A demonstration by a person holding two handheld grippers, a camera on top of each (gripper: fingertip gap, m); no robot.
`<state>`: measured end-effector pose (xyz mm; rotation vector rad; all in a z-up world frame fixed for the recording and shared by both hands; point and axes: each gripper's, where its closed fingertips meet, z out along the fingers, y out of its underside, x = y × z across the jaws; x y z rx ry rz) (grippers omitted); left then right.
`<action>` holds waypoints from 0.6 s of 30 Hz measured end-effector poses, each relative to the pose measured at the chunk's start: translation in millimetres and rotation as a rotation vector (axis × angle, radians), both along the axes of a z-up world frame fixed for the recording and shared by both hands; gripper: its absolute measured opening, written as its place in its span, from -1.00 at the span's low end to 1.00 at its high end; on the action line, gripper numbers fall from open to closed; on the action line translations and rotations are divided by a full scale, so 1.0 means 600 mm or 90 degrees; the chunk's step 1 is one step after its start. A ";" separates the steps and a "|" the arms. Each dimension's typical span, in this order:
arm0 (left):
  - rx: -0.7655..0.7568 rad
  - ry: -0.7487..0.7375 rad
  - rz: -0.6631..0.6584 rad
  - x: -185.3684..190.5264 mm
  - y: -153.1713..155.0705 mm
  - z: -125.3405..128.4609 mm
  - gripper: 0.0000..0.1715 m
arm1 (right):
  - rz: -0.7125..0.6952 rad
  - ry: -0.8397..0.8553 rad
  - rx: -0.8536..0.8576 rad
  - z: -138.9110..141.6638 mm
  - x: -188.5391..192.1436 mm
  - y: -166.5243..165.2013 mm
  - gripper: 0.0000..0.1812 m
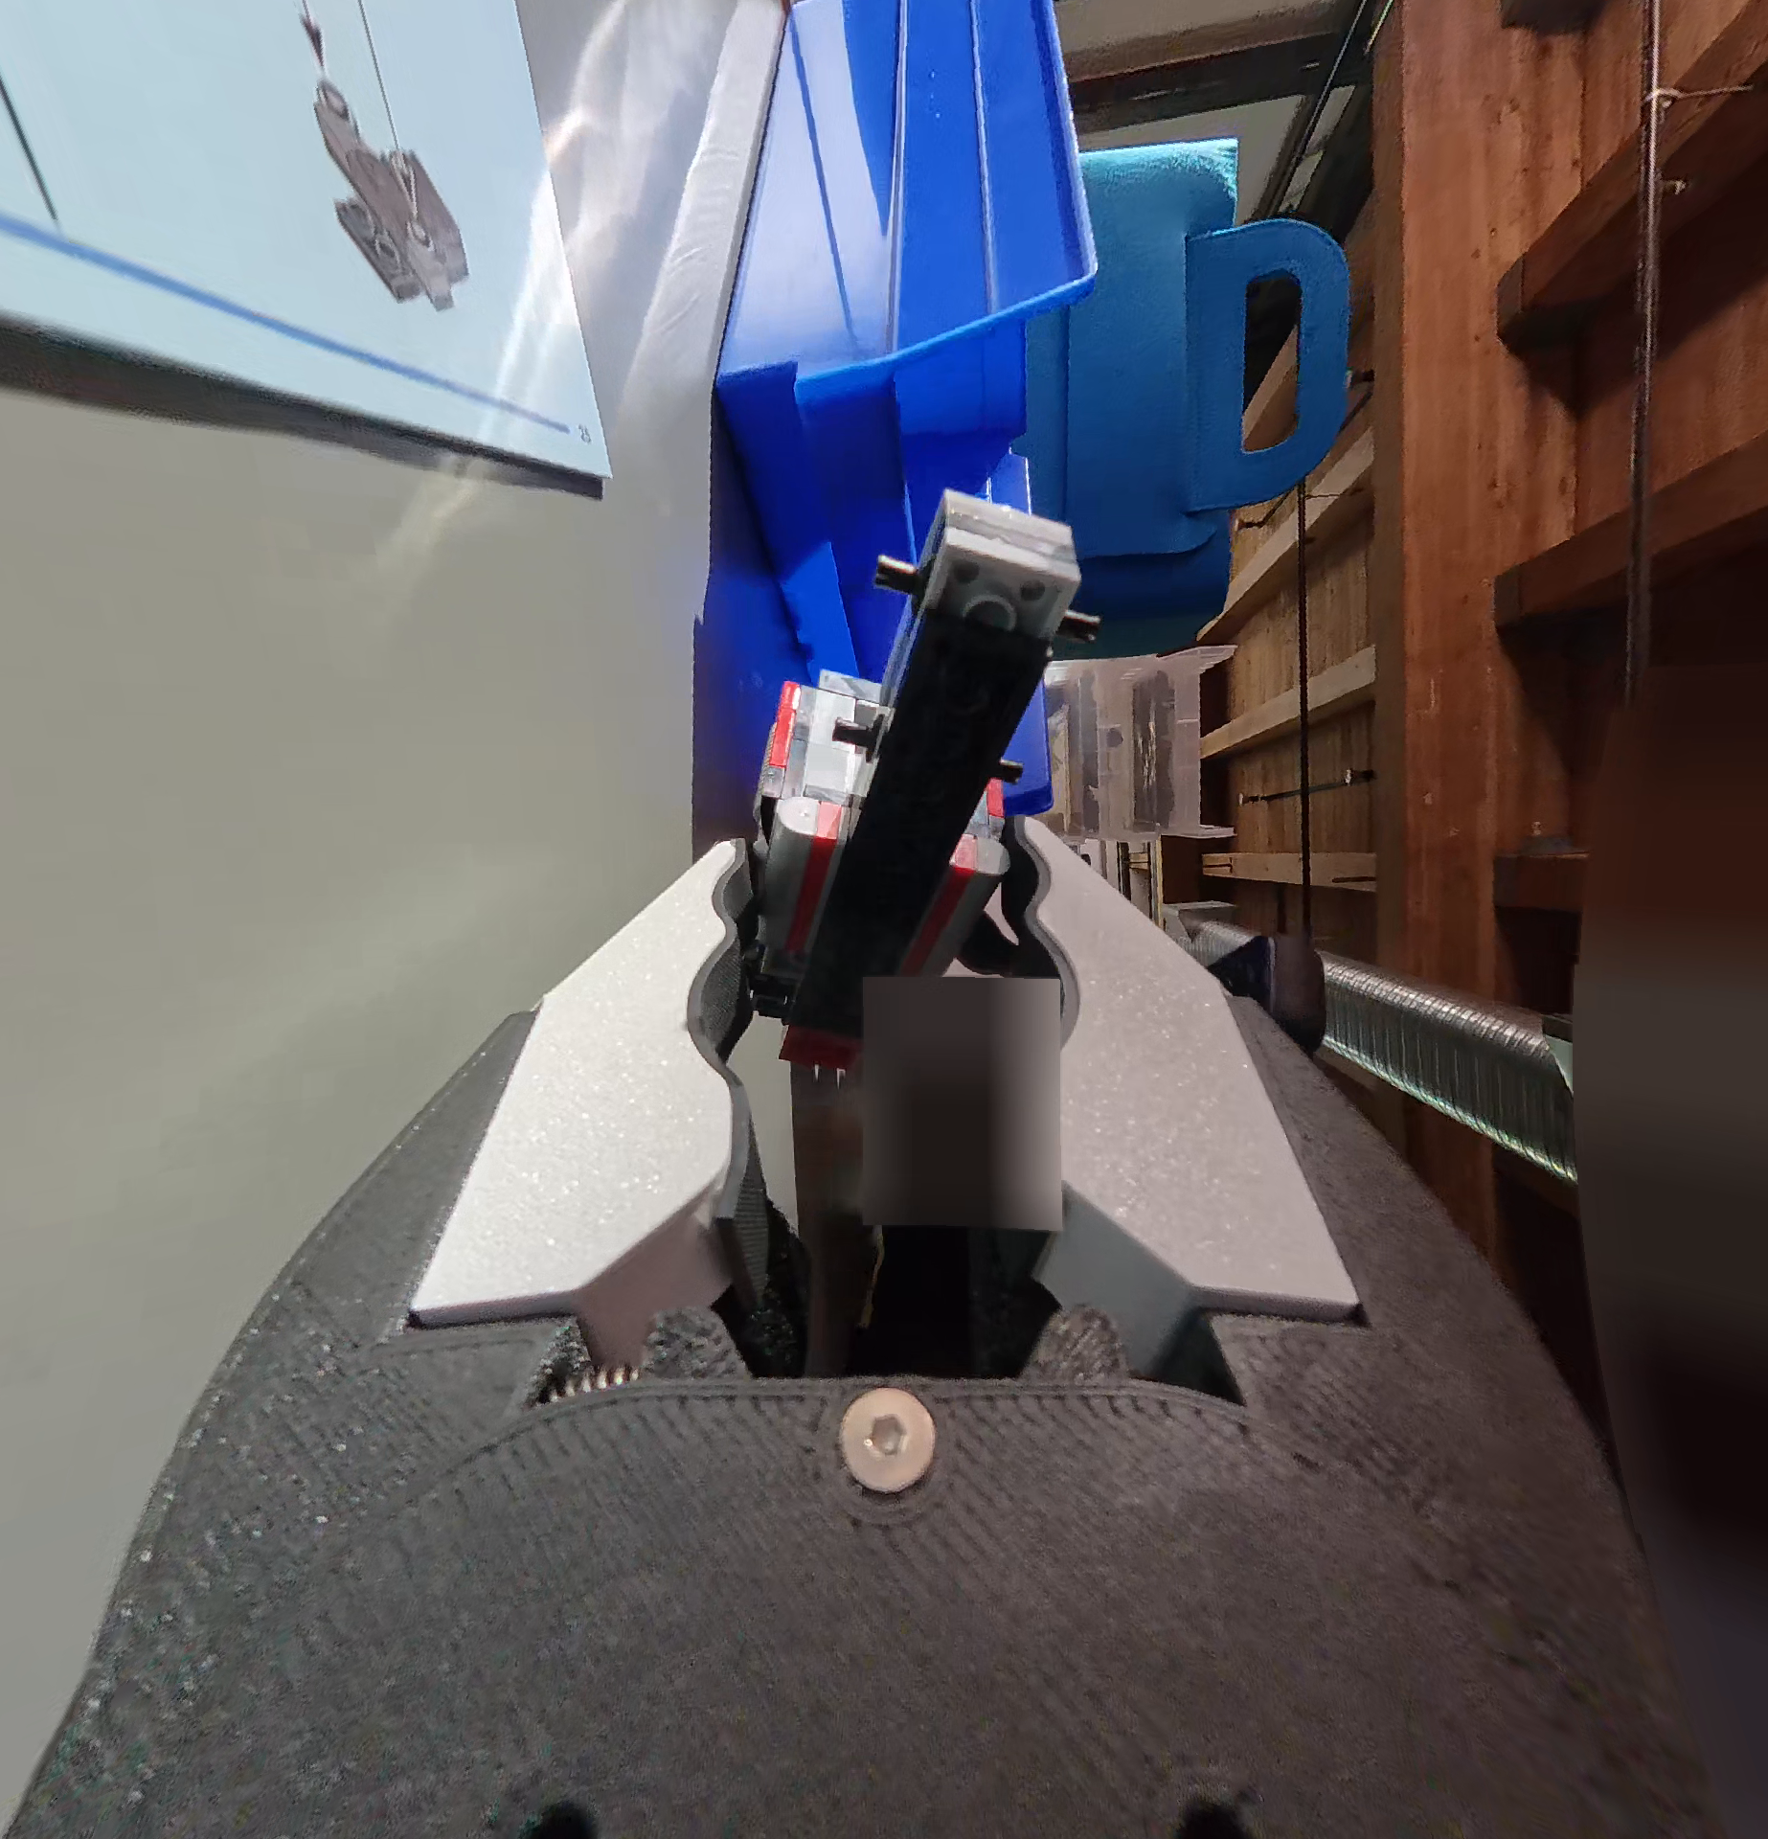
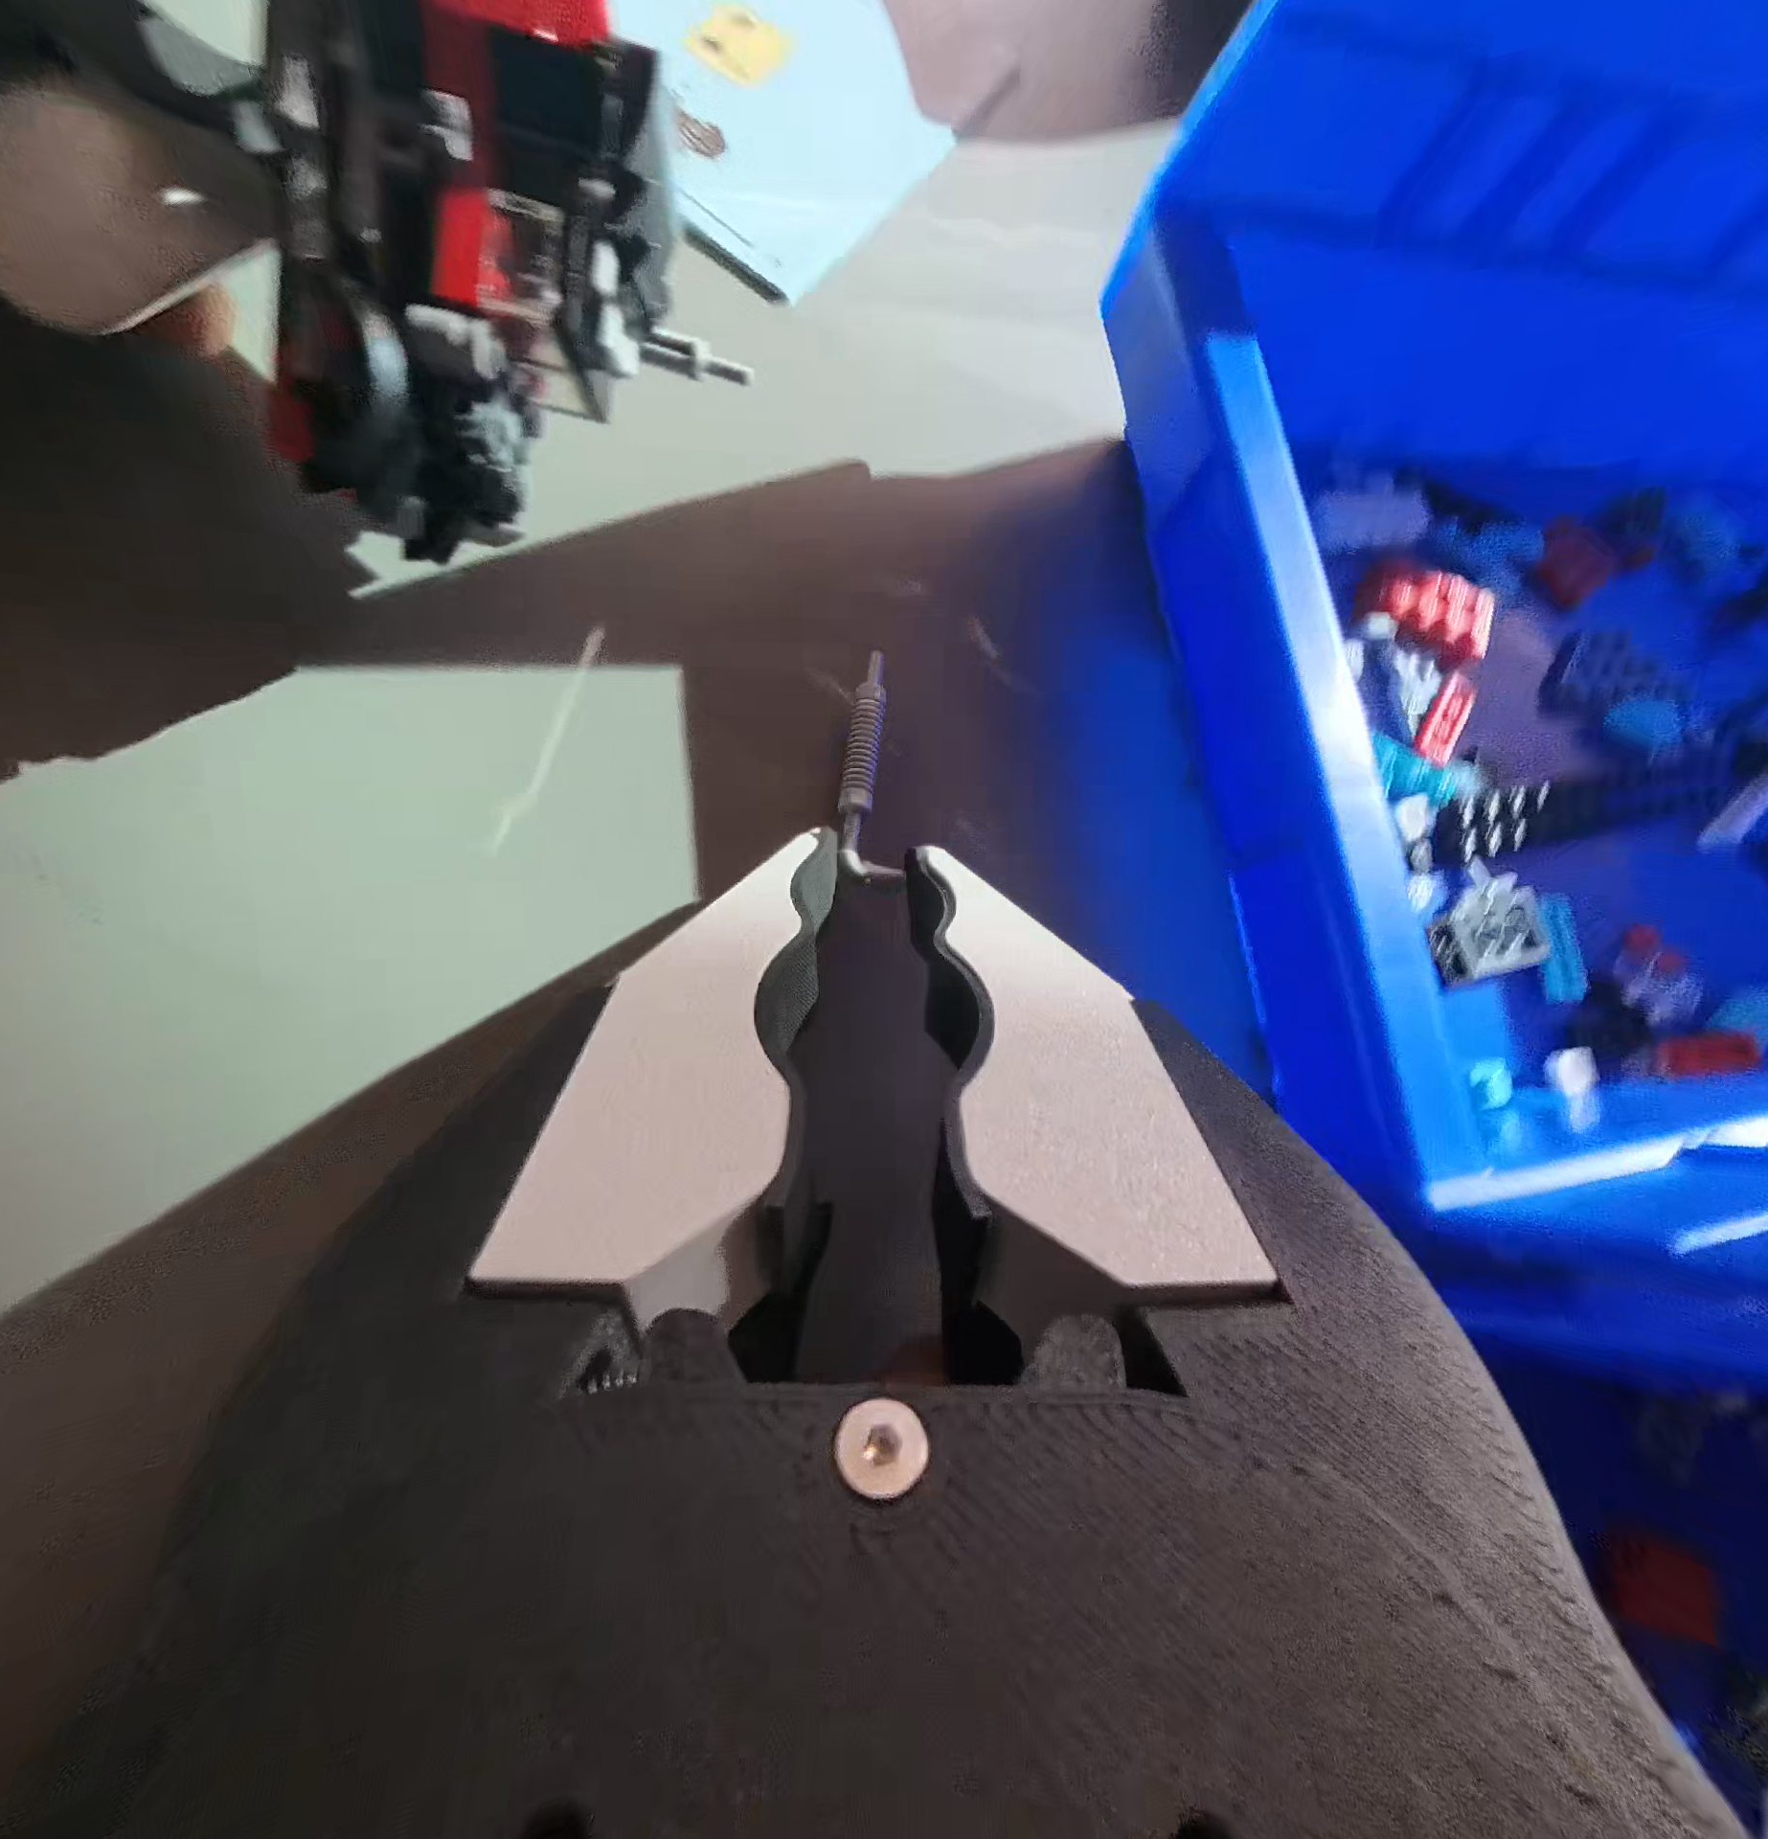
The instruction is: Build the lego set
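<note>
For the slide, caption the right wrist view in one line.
Right gripper pinches a thin grey ribbed pin beside the blue parts bin, the half-built red-and-black model upper left.

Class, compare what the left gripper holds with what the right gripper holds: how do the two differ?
The left gripper clamps a bulky red, grey and black lego assembly; the right gripper pinches one thin dark ribbed pin. The assembly spreads its gripper wide; the pin leaves its gripper almost closed. Both stick out forward.

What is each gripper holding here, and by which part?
Left gripper clamps the red, grey and black model by its lower sides. Right gripper pinches a thin grey ribbed rod by its near end.
</note>
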<state>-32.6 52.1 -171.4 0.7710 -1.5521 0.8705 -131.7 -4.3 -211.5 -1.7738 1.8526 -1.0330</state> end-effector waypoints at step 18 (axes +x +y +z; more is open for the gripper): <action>-0.047 -0.092 -0.102 0.037 -0.104 0.006 -0.42 | 0.346 0.005 -0.221 0.101 0.153 0.003 -0.84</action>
